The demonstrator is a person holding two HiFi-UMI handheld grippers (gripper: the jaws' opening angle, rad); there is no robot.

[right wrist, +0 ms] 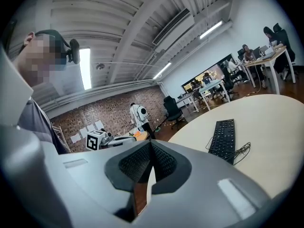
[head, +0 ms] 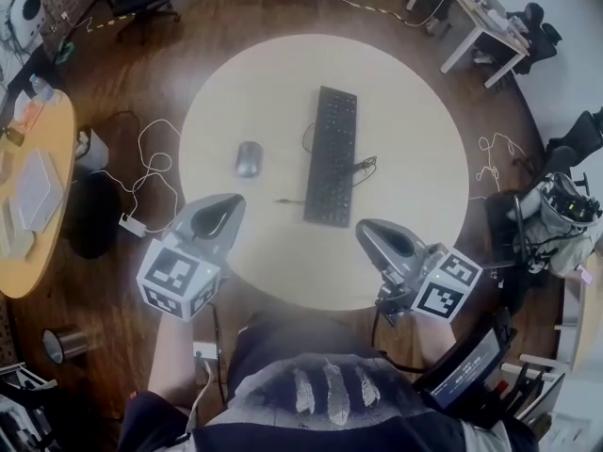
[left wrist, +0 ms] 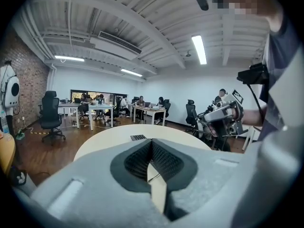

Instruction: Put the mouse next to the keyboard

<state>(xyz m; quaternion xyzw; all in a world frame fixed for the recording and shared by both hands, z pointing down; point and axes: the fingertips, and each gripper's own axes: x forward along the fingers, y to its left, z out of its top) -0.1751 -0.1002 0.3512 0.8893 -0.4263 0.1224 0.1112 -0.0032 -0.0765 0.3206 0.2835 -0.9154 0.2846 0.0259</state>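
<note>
- Grey mouse (head: 249, 158) lies left of centre on the table (head: 415, 111), near the keyboard (head: 332, 155) but apart from it.
- Left gripper (head: 224, 205) and right gripper (head: 370, 228), lower frame: jaws together, empty.
- Best: open the left jaws wide, clamp the mouse's sides, and set it down close beside the keyboard.
- No readable writing; only square markers.
</note>
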